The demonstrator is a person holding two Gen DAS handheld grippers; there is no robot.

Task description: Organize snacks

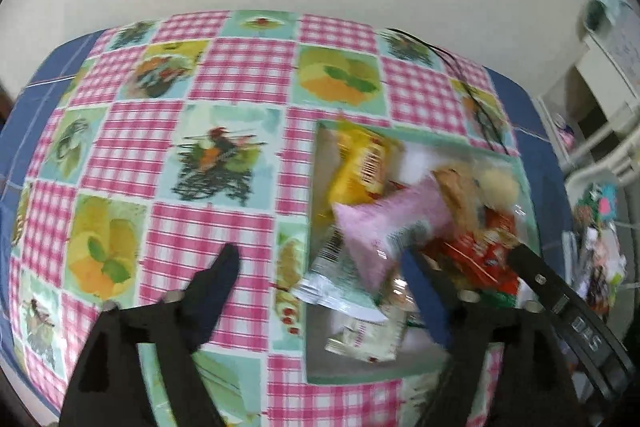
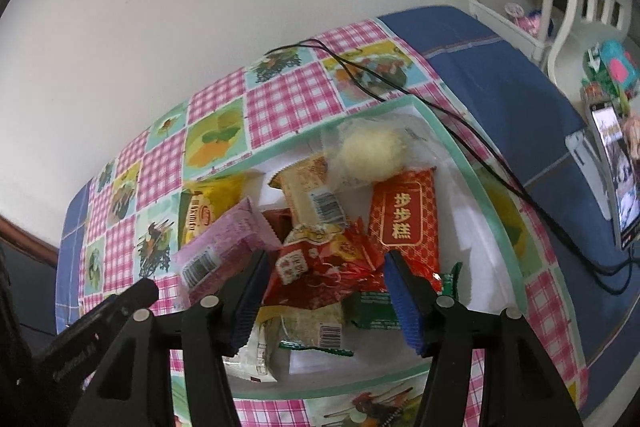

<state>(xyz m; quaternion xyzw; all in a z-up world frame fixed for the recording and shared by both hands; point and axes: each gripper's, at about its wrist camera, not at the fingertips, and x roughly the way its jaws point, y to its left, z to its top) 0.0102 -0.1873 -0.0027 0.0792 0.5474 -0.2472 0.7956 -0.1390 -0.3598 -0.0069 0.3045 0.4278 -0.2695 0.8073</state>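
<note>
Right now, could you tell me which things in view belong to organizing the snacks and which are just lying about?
Job:
- green-rimmed tray
- pink packet
- yellow packet
- red packet
- right gripper, open over the pile

Lying about:
- black cable
- phone
- checked tablecloth

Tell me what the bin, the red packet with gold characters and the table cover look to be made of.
Bin: likely thin translucent plastic with a mint-green rim; the cloth pattern shows faintly through its wall.
Red packet: glossy printed plastic or foil film; crimped edges, gold lettering.
Table cover: probably wipe-clean vinyl or oilcloth; flat printed checks with a slight sheen, though it could be plain fabric.
</note>
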